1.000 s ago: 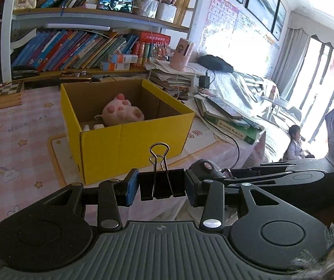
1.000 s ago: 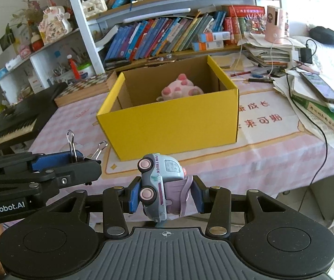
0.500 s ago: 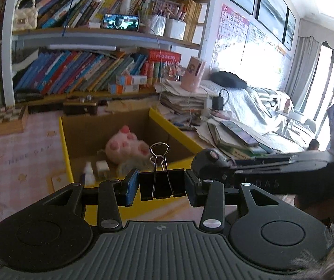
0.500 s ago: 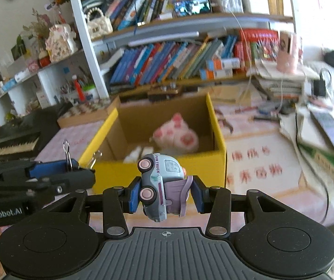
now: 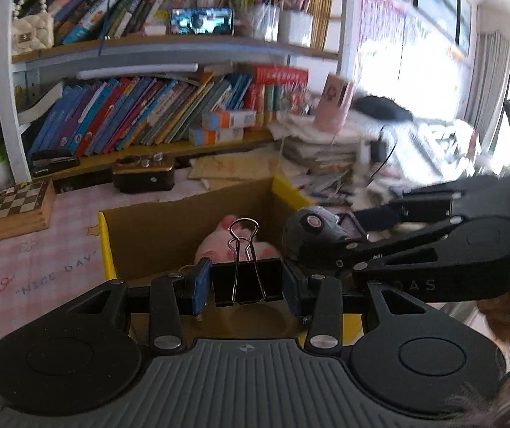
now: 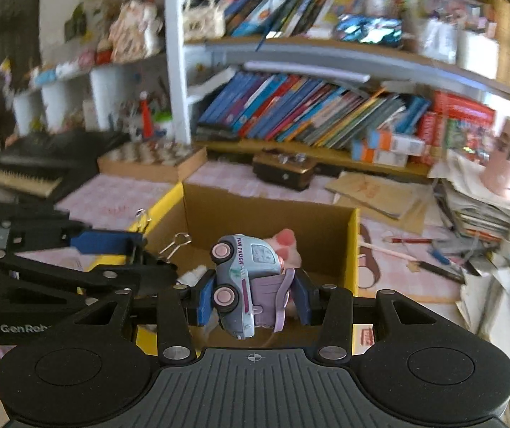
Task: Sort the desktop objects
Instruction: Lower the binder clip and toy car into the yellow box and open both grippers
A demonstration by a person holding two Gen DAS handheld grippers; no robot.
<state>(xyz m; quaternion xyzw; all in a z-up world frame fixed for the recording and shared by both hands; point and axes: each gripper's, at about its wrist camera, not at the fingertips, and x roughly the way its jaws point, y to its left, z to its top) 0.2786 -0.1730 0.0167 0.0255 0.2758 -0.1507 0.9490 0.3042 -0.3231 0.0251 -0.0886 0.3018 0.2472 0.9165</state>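
Your left gripper has its fingers clenched on a black metal binder clip, wire handles pointing up. Your right gripper grasps a pale blue and lilac toy truck by its sides, nose up. Both hover side by side over the open yellow cardboard box, which sits on the pink checked surface, so each item can drop inside. A pink plush toy already lies at the far end of the box, so releasing nearer you looks safest.
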